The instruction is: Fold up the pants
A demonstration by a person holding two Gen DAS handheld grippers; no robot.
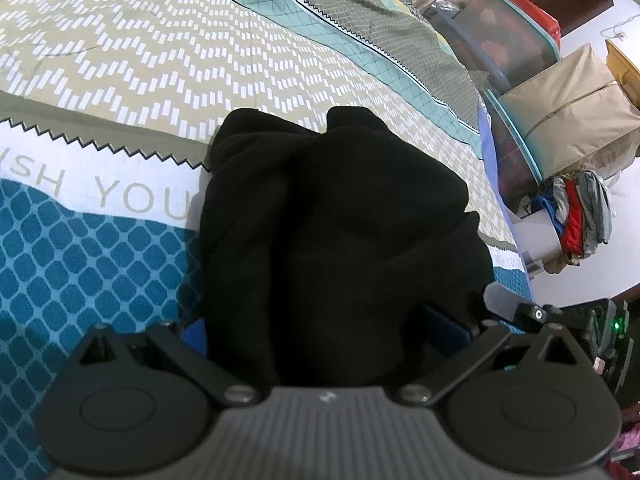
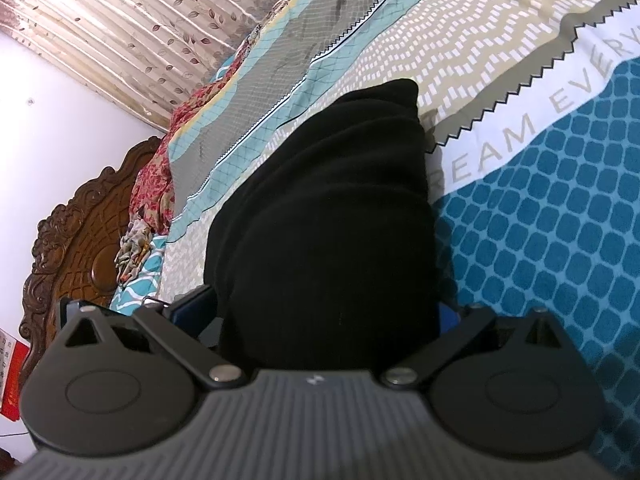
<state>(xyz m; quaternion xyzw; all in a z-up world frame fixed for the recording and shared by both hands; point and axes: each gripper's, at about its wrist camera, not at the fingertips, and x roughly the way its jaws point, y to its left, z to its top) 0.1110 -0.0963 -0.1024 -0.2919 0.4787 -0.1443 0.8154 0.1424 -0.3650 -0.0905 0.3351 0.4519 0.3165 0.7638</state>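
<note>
While the black pants (image 1: 332,240) fill the middle of both frames, bunched over a patterned bedspread (image 1: 120,60), each tool has cloth between its fingers. The left gripper (image 1: 320,328) sits at the bottom centre, fingers spread wide around the fabric — whether they pinch it, I cannot tell. The right gripper (image 2: 324,320) looks the same, with a carved headboard (image 2: 76,232) at left.
</note>
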